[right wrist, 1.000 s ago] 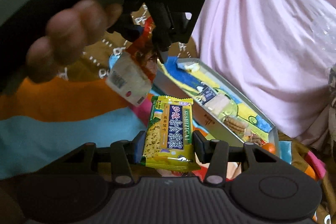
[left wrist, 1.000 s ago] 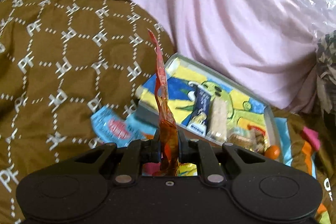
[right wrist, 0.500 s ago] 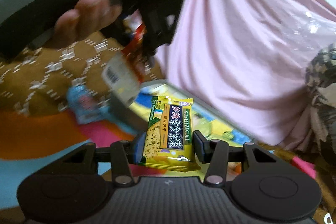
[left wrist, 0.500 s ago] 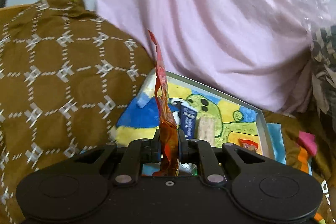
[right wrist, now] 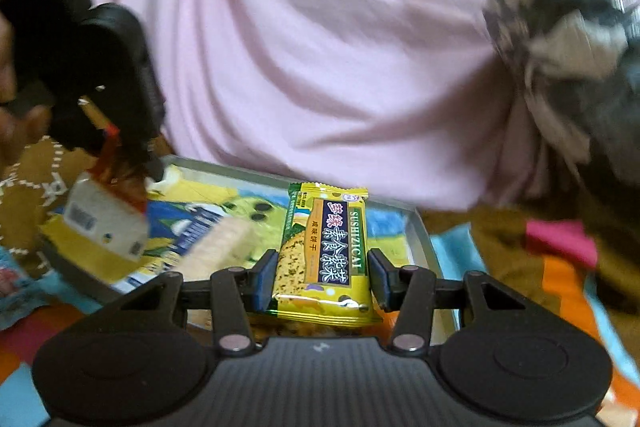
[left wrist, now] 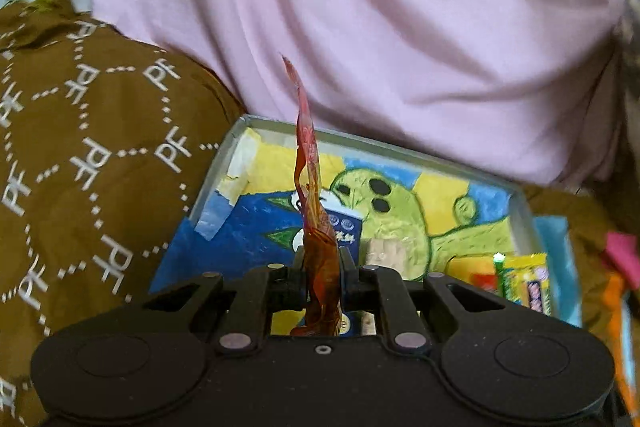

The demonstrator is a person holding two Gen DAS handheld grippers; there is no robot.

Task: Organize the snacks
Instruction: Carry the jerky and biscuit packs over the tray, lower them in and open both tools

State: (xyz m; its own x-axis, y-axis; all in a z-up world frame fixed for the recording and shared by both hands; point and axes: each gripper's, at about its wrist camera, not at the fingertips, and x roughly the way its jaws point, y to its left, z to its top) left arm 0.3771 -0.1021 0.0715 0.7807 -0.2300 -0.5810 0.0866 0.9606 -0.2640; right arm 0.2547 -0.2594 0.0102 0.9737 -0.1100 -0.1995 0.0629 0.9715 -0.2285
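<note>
Left wrist: left gripper [left wrist: 323, 277] clamped on red packet [left wrist: 310, 187], right gripper [right wrist: 322, 277] gripping yellow biscuit pack [right wrist: 324, 251], both above tray [left wrist: 400, 147] (some snacks already inside), unplaced.

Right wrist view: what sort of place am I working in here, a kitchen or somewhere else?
Probably a bedroom or living space, on a bed or sofa rather than a kitchen. The tray sits on soft, colourful striped bedding, with a brown patterned quilt beside it and pink fabric draped behind.

The right gripper [right wrist: 322, 277] grips a yellow snack packet [right wrist: 325, 251] above the painted tray [right wrist: 420, 239].
</note>
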